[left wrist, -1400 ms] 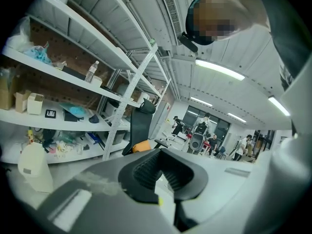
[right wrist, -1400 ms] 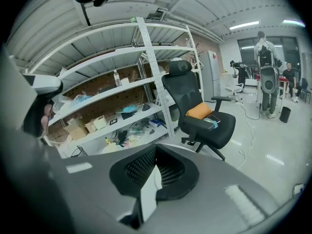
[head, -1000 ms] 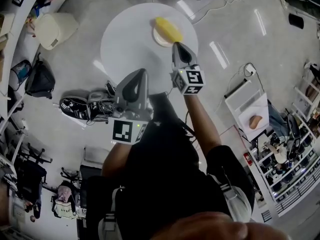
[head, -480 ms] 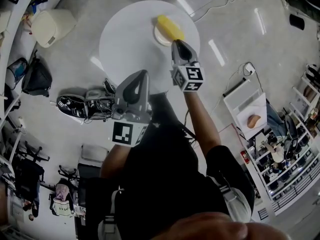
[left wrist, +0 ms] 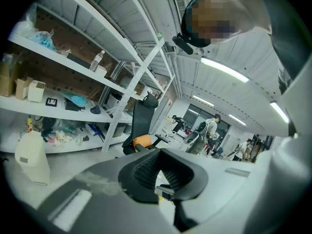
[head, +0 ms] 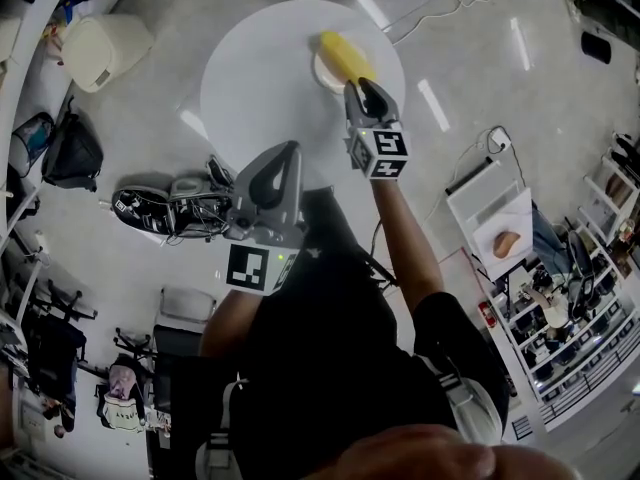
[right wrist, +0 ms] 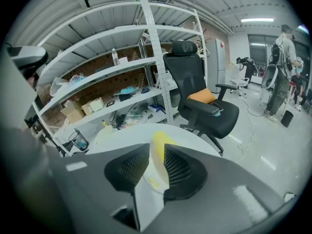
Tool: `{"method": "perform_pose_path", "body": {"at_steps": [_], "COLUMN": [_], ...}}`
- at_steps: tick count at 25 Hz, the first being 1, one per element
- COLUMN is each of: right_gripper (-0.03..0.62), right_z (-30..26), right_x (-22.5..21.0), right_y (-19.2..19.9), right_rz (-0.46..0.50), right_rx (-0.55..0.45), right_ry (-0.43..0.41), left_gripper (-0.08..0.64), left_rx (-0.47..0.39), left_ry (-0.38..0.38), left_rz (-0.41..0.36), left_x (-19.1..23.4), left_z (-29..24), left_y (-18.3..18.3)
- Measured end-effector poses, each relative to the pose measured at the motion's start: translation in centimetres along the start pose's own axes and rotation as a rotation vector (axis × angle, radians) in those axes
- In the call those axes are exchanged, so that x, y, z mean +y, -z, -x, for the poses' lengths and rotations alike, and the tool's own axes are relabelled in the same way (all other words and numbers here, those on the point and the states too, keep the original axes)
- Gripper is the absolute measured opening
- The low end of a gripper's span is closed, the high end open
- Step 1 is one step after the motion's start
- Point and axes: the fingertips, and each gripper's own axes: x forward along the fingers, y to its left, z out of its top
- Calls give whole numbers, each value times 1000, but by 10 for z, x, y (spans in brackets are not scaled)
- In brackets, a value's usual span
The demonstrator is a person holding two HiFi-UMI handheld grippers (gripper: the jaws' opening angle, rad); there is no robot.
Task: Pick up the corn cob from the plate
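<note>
Right gripper view shows the approach: the right gripper's (right wrist: pixel 157 151) jaws are opening, still narrow and empty, with the corn (right wrist: pixel 159 138) just ahead on its plate (head: pixel 322 72); next they must widen and straddle it, while the left gripper's (left wrist: pixel 161 153) jaws are closed.

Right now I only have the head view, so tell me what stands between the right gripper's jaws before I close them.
Observer: In its own view, the right gripper has its jaws opening. The yellow corn cob shows through the gap, and the pads are not pressing on it.
Operator: Say what fills the gap below the cob.
Observer: The near rim of the pale plate.
Operator: Report the left gripper.
Observer: The left gripper has its jaw tips together with nothing between them. It points at an office chair and shelving, not at the plate.
</note>
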Motion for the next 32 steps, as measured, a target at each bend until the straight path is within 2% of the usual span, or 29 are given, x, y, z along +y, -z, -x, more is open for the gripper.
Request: {"method": "perform_pose_path", "body": {"at_steps": [14,32], "right_gripper": [153,216], "right_z": [-20,-39], "right_x": [-11,-20], "right_y": [14,18], "right_rz": [98,280], "right_rx": [78,144], "right_ry": [6,1], "left_gripper": [0,0], "left_rx": [11,28], "left_ry": [4,2], "left_rz": [18,45], "left_x": [10,15], "left_z": [-8,-8], "left_y": [5,15]}}
